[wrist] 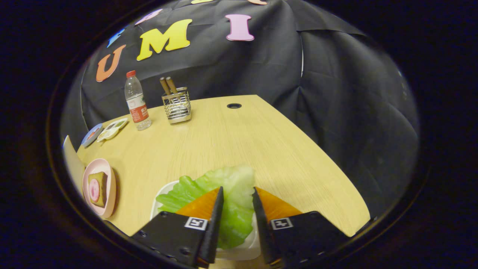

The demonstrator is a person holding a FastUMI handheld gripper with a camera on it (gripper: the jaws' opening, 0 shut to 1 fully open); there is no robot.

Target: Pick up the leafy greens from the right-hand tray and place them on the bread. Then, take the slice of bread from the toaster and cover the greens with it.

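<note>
**Lettuce between the fingers, grip not yet proven**

Your hand-held gripper [238, 194] stands part open, its two fingers straddling the leafy greens [224, 194] with a narrow gap; the leaf runs up between them and fans out just ahead of the tips; whether both fingers actually press on it I cannot tell, so treat the hold as unconfirmed. The greens lie over the white tray [246, 250], which sits on the tabletop [231, 142] directly under the fingers.

What could go wrong from here:

- If you lift before the fingers bite, the leaf likely slips out — it looks thin and floppy, and only a narrow strip of it sits in the gap.
- If you close too low, a fingertip may catch the tray rim and drag or tip the tray along with the leaf.
- The broad part of the leaf hangs off to the left of the fingers; held by one strip it may fold or swing, and could land half off the bread.
- The bread [98, 188] waits on the pink plate [112, 194] well off to the left, near the tabletop's edge — a long sideways carry, and a hasty sweep could shed the leaf or nudge the plate outward.
- The water bottle [137, 101] and the wire utensil holder [176, 105] stand far beyond, clear of that path I judge.
</note>
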